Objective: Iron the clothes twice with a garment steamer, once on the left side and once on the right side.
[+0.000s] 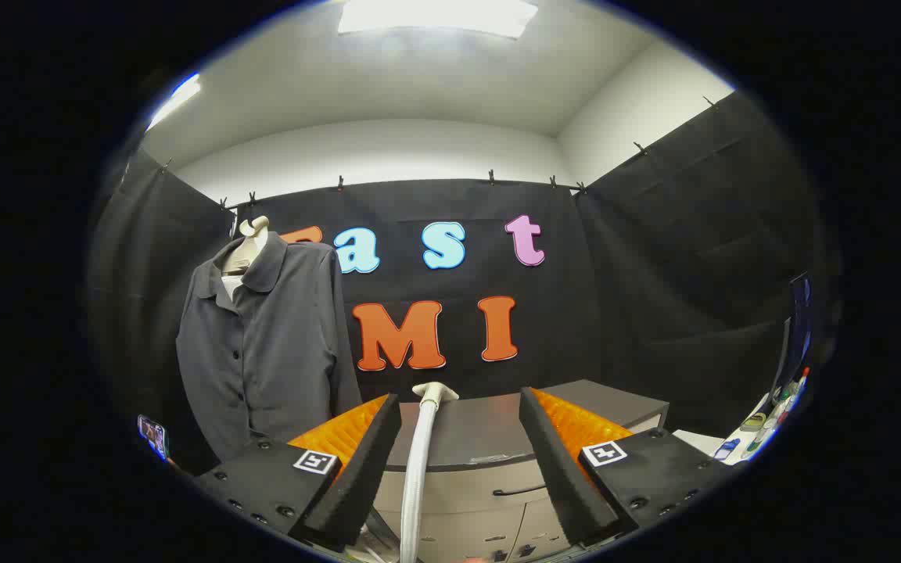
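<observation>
A dark grey button-up shirt (267, 344) hangs on a pale mannequin torso (251, 238), up and to the left beyond my left finger. The white garment steamer (421, 453) stands upright between my fingers, its hose rising to a small flared head (435, 390). It sits close to the left finger (360, 461) and well apart from the right finger (556, 461). My gripper (458, 400) is open, with the black foam pads spread wide and neither one pressing on the steamer.
A cabinet with a grey top (489, 434) and pale drawers (497, 500) stands just ahead, behind the steamer. A phone (152, 435) is propped low beside the shirt. To the right, a white surface (701, 442) holds small items, with a dark screen (798, 328) above.
</observation>
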The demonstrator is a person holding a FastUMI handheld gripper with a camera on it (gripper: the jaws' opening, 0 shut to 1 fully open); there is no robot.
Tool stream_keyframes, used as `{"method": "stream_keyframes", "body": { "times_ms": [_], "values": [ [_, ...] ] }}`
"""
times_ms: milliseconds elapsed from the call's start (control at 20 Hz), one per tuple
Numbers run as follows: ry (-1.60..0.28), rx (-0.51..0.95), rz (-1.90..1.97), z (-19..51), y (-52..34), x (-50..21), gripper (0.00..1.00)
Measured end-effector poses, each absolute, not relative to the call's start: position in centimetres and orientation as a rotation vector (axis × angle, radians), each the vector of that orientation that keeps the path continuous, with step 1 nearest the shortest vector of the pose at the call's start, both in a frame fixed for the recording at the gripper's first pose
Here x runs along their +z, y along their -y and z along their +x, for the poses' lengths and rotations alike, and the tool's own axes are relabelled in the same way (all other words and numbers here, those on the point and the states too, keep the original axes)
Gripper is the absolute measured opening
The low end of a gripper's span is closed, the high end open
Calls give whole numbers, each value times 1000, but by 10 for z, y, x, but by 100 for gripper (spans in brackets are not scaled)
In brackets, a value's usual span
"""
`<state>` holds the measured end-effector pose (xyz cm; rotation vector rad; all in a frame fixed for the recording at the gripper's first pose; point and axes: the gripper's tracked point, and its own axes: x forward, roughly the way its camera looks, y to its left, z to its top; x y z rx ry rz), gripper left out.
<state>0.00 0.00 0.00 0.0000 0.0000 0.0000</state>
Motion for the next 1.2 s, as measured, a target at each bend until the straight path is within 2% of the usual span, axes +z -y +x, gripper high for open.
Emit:
{"method": "stream_keyframes", "body": {
  "times_ms": [1200],
  "values": [
    [11, -1, -16, -3, -5, 8, 98]
  ]
}}
